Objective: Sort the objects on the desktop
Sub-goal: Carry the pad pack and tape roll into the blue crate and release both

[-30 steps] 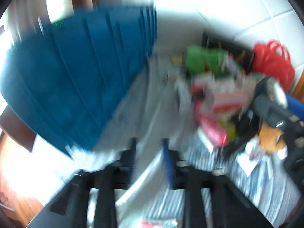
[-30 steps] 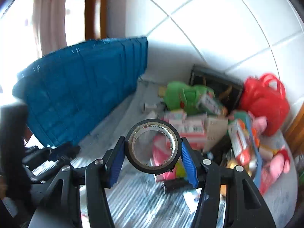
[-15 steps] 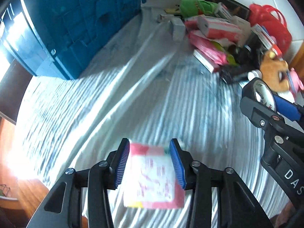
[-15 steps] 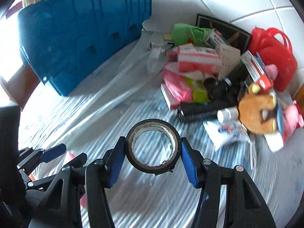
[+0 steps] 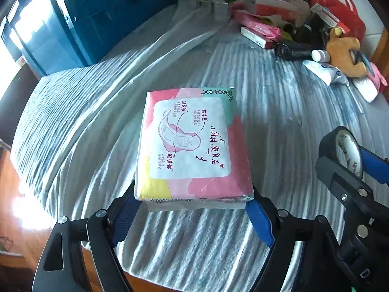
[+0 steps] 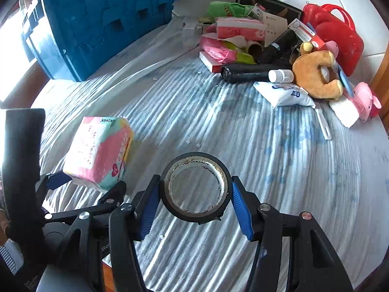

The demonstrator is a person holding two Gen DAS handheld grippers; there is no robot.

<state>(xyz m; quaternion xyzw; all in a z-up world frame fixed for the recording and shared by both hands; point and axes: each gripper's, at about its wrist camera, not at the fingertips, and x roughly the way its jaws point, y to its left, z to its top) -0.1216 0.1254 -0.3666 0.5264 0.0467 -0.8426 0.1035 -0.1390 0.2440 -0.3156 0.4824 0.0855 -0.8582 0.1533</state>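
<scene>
A pink, yellow and green pack of sanitary pads (image 5: pixel 192 143) lies on the striped cloth near the table's front edge. It also shows at the left of the right wrist view (image 6: pixel 99 150). My left gripper (image 5: pixel 189 219) straddles its near end. The jaws are opening, and the blue pads stand clear of the pack's sides. My right gripper (image 6: pixel 195 194) is shut on a black roll of tape (image 6: pixel 194 157), held upright just above the cloth. The same roll (image 5: pixel 328 143) shows at the right edge of the left wrist view.
A blue plastic crate (image 6: pixel 109 19) stands at the far left. A pile fills the far right: red bag (image 6: pixel 338 31), tan plush toy (image 6: pixel 316 75), black cylinder (image 6: pixel 245 73), white pouch (image 6: pixel 284 95), pink packets. The table's front edge (image 5: pixel 145 279) runs just below my left gripper.
Both grippers have come down toward the cloth. The left jaws have spread and let go of the pink pack, which now rests on the cloth. The right still holds the tape.
</scene>
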